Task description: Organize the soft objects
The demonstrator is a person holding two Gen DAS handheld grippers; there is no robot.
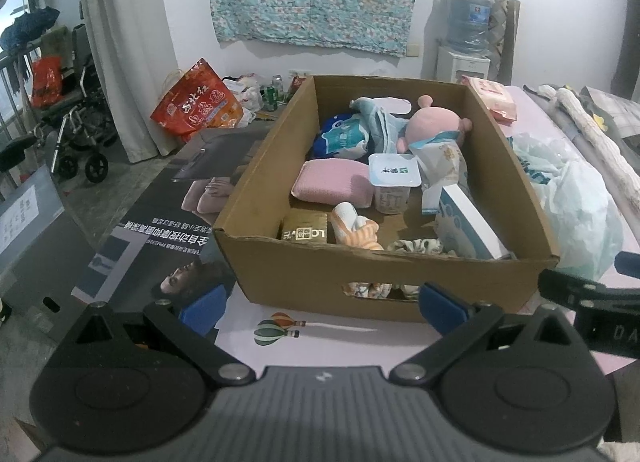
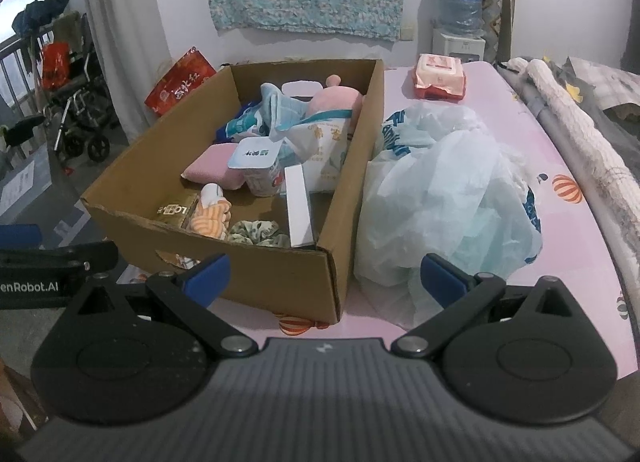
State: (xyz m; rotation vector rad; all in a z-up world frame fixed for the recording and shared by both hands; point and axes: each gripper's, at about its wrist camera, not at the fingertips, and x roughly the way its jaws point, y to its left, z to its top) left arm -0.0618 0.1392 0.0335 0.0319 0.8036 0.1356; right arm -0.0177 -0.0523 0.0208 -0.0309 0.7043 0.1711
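A cardboard box (image 1: pixel 312 274) (image 2: pixel 132 166) stands on a pink bed sheet. It holds a pink plush toy (image 1: pixel 434 122) (image 2: pixel 334 100), a pink sponge-like pad (image 1: pixel 332 182) (image 2: pixel 212 170), an orange striped cloth (image 1: pixel 356 232) (image 2: pixel 210 218), a patterned scrunchie (image 1: pixel 416 246) (image 2: pixel 254 232), a yogurt cup (image 1: pixel 394 182) (image 2: pixel 258 166), a white carton (image 1: pixel 466 226) (image 2: pixel 299 210) and soft packs. My left gripper (image 1: pixel 322 306) is open and empty, in front of the box's near wall. My right gripper (image 2: pixel 326 278) is open and empty, in front of the box's near right corner.
A crumpled pale plastic bag (image 1: pixel 568 202) (image 2: pixel 444 198) lies right of the box. A pink wet-wipes pack (image 2: pixel 440 76) (image 1: pixel 494 96) lies behind it. Rolled bedding (image 2: pixel 576 130) lines the right side. A printed carton (image 1: pixel 160 230) lies left of the box; a wheelchair (image 1: pixel 76 130) stands beyond.
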